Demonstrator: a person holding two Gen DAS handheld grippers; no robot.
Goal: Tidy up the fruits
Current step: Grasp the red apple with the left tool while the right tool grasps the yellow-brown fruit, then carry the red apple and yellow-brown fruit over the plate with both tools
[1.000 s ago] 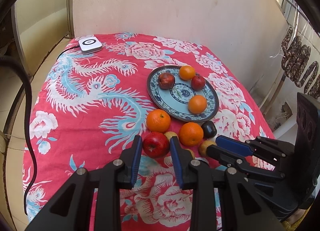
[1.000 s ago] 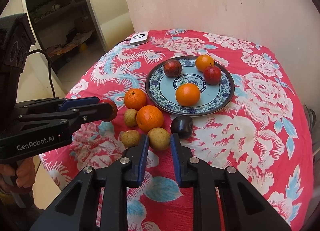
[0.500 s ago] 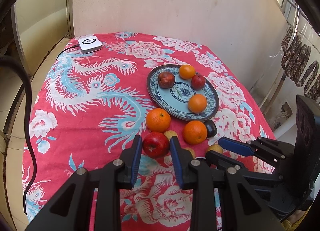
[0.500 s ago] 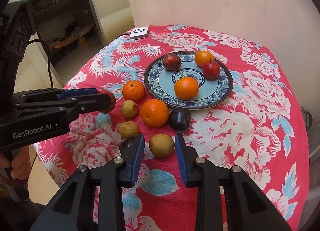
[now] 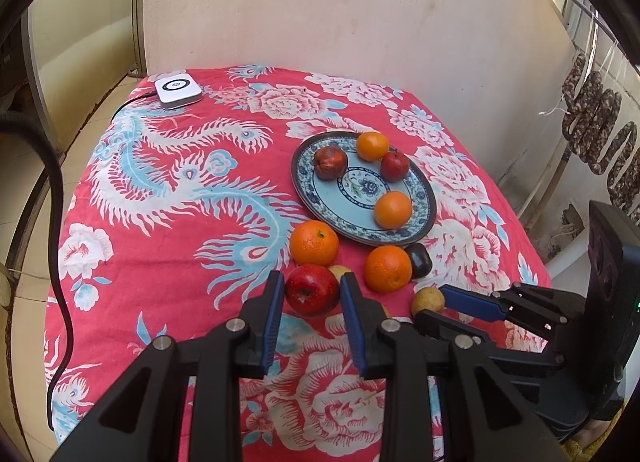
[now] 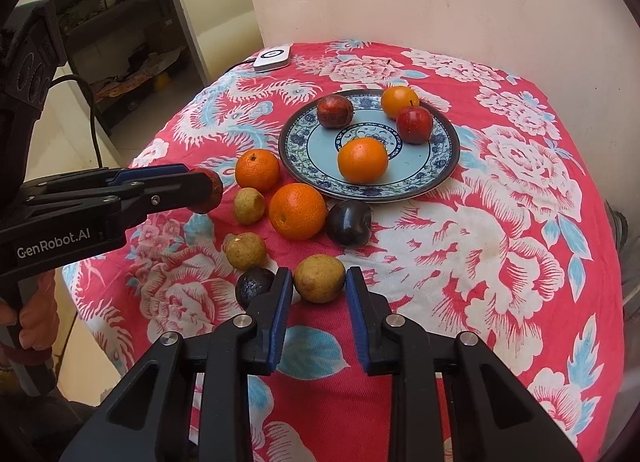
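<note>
Left wrist: left gripper (image 5: 312, 294) is clamped on a red apple (image 5: 312, 289), held at the cloth (image 5: 168, 198) in front of the plate (image 5: 425, 218). Two oranges (image 5: 314, 243) and a dark plum (image 5: 419, 260) are seen between apple and plate. Right gripper (image 5: 434, 308) is seen at right, around a yellow fruit (image 5: 428, 301).

Right wrist: right gripper (image 6: 316, 286) jaws are closing around the yellow fruit (image 6: 319, 278); a small gap is visible on each side, no contact yet. Plate (image 6: 300, 150) is loaded with two oranges and two red fruits.
</note>
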